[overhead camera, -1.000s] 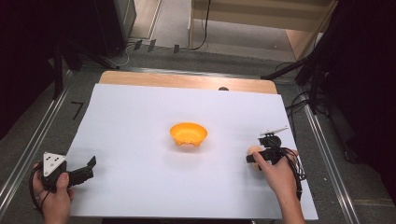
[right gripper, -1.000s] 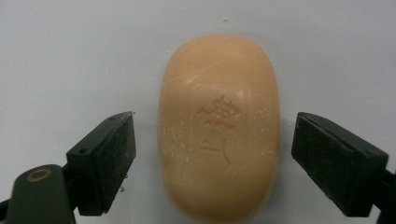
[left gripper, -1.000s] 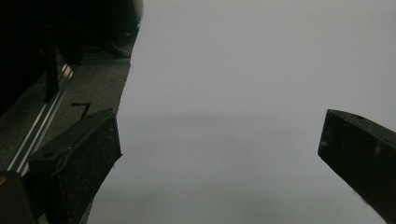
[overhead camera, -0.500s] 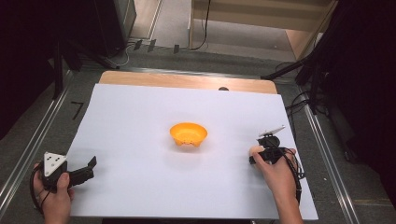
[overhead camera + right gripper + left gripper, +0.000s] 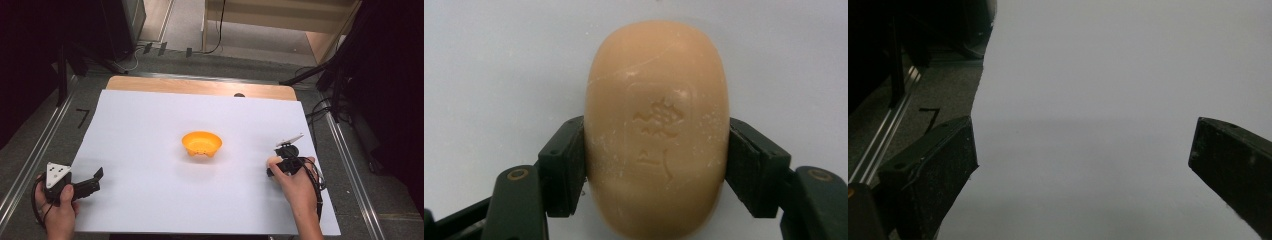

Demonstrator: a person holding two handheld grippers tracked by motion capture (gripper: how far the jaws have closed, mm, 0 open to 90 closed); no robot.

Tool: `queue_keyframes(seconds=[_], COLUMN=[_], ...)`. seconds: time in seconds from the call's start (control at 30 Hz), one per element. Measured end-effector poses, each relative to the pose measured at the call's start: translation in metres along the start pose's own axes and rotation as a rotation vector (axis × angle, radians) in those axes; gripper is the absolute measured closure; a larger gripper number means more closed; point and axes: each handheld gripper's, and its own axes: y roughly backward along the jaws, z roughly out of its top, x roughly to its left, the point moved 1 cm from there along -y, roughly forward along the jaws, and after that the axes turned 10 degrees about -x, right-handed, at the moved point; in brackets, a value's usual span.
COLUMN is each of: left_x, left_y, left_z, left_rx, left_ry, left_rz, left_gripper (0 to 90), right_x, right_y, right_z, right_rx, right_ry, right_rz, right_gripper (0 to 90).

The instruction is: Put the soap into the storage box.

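The left tongs (image 5: 95, 179) sit at about 8 o'clock on the tabletop, low over the white sheet (image 5: 150, 125), held in the left hand (image 5: 57, 212); in the left gripper view their jaws stand wide apart with nothing but bare sheet between them, so they seem parked there to keep out of the way while the other hand works. At about 4 o'clock the right hand (image 5: 300, 187) holds the right tongs (image 5: 656, 165), whose jaws have just been closing and now press on both long flanks of the soap (image 5: 656, 130), a smooth peach-coloured oval bar with a stamped mark on its upper face. The pads meet the bar across its narrow width, near its middle and a little toward the camera end; that is likely chosen because the rounded bar is slippery and a grip across the short axis gives the flattest contact. The soap looks to lie on the sheet, near the right edge, and whether it has left the surface I cannot tell. In the high view it is a small pale spot (image 5: 273, 161) at the tongs' tip. Farther off, near the middle of the sheet and toward 10 o'clock from the soap, stands the orange dish (image 5: 201, 143), upright and open, well apart from the bar; it looks like the place the soap is meant for. Beyond, at 12 o'clock, a strip of bare wood (image 5: 200, 86) shows past the sheet's far edge.
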Motion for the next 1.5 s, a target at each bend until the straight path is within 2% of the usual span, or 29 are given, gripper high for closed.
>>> queue_keyframes(seconds=[0.13, 0.17, 0.2, 0.23, 0.27, 0.37, 0.43, 0.53, 0.67, 0.77, 0.8, 0.93, 0.97, 1.0, 1.03, 1.07, 1.23, 1.33, 1.4, 1.5], left_x=[-0.001, -0.001, -0.001, -0.001, -0.001, -0.001, -0.002, -0.002, -0.002, -0.002, -0.002, -0.002, -0.002, -0.002, -0.002, -0.002, -0.002, -0.002, -0.002, -0.001], left_y=[-0.001, 0.000, 0.000, 0.000, 0.000, 0.000, 0.000, 0.000, 0.001, 0.001, 0.001, 0.001, 0.001, 0.001, 0.001, 0.001, 0.001, 0.001, 0.001, 0.001], left_z=[0.000, 0.000, 0.000, 0.000, 0.000, 0.000, 0.000, 0.000, 0.000, 0.000, 0.000, 0.000, 0.000, 0.000, 0.000, 0.000, 0.000, 0.000, 0.000, 0.000], left_rx=[0.000, 0.000, 0.001, 0.001, 0.001, -0.002, -0.006, -0.008, -0.010, -0.010, -0.010, -0.009, -0.009, -0.010, -0.009, -0.007, -0.007, -0.008, -0.009, -0.010], left_ry=[-0.005, -0.006, -0.005, -0.005, -0.006, -0.008, -0.013, -0.015, -0.012, -0.014, -0.014, -0.014, -0.014, -0.015, -0.015, -0.016, -0.016, -0.017, -0.015, -0.013], left_rz=[0.001, 0.002, 0.002, 0.002, 0.003, 0.003, 0.006, 0.006, 0.004, 0.005, 0.004, 0.002, 0.002, 0.002, 0.001, 0.002, 0.002, 0.002, 0.001, 0.000], left_gripper=[0.0, 0.0, 0.0, 0.0, 0.0, 0.0, 0.0, 0.0, 0.0, 0.0, 0.0, 0.0, 0.0, 0.0, 0.0, 0.0, 0.0, 0.0, 0.0, 0.0], right_x=[-0.007, -0.007, -0.010, -0.010, -0.012, -0.013, -0.013, -0.008, 0.002, 0.006, 0.012, 0.024, 0.024, 0.027, 0.034, 0.037, 0.050, 0.055, 0.062, 0.069], right_y=[0.003, 0.003, 0.005, 0.005, 0.008, 0.013, 0.015, 0.019, 0.023, 0.025, 0.027, 0.028, 0.028, 0.028, 0.029, 0.029, 0.030, 0.031, 0.030, 0.029], right_z=[-0.001, -0.001, -0.001, -0.001, -0.001, 0.002, 0.004, 0.008, 0.015, 0.019, 0.024, 0.034, 0.034, 0.035, 0.041, 0.043, 0.056, 0.060, 0.066, 0.071], right_rx=[-0.018, -0.018, -0.034, -0.034, -0.058, -0.079, -0.089, -0.123, -0.158, -0.168, -0.186, -0.200, -0.200, -0.207, -0.220, -0.219, -0.268, -0.277, -0.290, -0.285], right_ry=[0.034, 0.034, 0.069, 0.069, 0.105, 0.171, 0.207, 0.281, 0.400, 0.426, 0.467, 0.547, 0.547, 0.568, 0.630, 0.639, 0.732, 0.761, 0.820, 0.855], right_rz=[0.067, 0.067, 0.103, 0.103, 0.113, 0.121, 0.146, 0.184, 0.210, 0.217, 0.231, 0.266, 0.266, 0.270, 0.284, 0.290, 0.286, 0.296, 0.289, 0.292], right_gripper=[33.2, 33.2, 33.3, 33.3, 33.3, 33.3, 33.3, 33.3, 33.3, 33.3, 33.3, 33.3, 33.3, 33.3, 33.2, 33.3, 33.2, 33.2, 33.2, 33.2])
